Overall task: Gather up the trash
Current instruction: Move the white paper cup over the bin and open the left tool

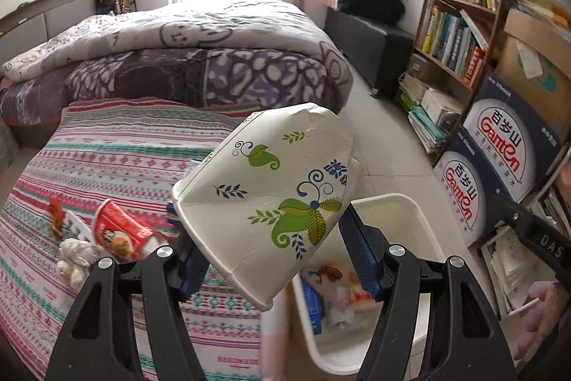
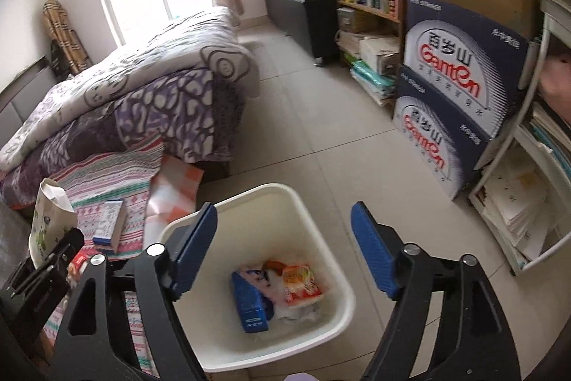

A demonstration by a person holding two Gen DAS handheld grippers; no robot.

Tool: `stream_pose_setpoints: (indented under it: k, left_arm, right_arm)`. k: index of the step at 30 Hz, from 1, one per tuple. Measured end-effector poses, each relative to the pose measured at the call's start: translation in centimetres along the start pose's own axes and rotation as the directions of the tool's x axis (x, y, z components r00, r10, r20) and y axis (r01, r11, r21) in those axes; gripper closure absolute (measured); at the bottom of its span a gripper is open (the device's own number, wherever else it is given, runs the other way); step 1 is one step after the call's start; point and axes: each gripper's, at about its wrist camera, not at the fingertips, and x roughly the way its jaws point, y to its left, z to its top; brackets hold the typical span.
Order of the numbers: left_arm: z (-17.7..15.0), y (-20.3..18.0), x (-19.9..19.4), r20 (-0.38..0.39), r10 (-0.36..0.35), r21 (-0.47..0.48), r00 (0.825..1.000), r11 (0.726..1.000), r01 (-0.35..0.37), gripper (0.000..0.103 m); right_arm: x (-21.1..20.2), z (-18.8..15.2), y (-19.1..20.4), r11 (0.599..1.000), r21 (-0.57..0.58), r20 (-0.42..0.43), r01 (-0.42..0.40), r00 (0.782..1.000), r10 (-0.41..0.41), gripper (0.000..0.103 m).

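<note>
Trash (image 2: 282,288) lies in white bin (image 2: 321,213).

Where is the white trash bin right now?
In the right wrist view the white trash bin stands on the tiled floor beside the bed's corner, directly below the open right gripper.

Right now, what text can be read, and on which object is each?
"Ganten": two stacked blue cartons, each with Chinese characters above the name.
"DAS": the right gripper's black body, in the left view.
Blue characters on the paper cup in the left gripper: partly hidden.
Book spines: too small.
</note>
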Motion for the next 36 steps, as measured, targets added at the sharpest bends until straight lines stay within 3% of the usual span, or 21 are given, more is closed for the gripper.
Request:
stream_pose_setpoints:
  k: [14, 23, 29, 36]
  left_arm:
    - [-0.8, -4.9, 2.1, -0.030, -0.051, 0.059, 0.998, 0.997, 0.053, 0.037]
    - [-1.2, -6.6, 3.6, -0.088, -0.095, 0.071, 0.992, 0.992, 0.101, 0.027]
    - [-1.3, -6.2, 3.0, -0.074, -0.074, 0.082, 0.994, 0.993, 0.080, 0.022]
    - [-0.9, -3.0, 2.2, -0.066, -0.012, 0.028, 0.998, 1.000, 0.014, 0.022]
  right_arm:
    - [-0.2, 0.6, -4.0, 0.995, 0.084, 0.004, 0.050, 0.999, -0.050, 0.020]
    - [-0.1, 0.6, -4.9, 0.992, 0.109, -0.001, 0.067, 0.998, -0.068, 0.018]
    - [-0.2, 0.6, -3.7, 0.994, 0.100, 0.002, 0.051, 0.999, -0.051, 0.016]
    - [-0.4, 0.4, -1.1, 0.998, 0.062, 0.007, 0.033, 0.999, -0.033, 0.015]
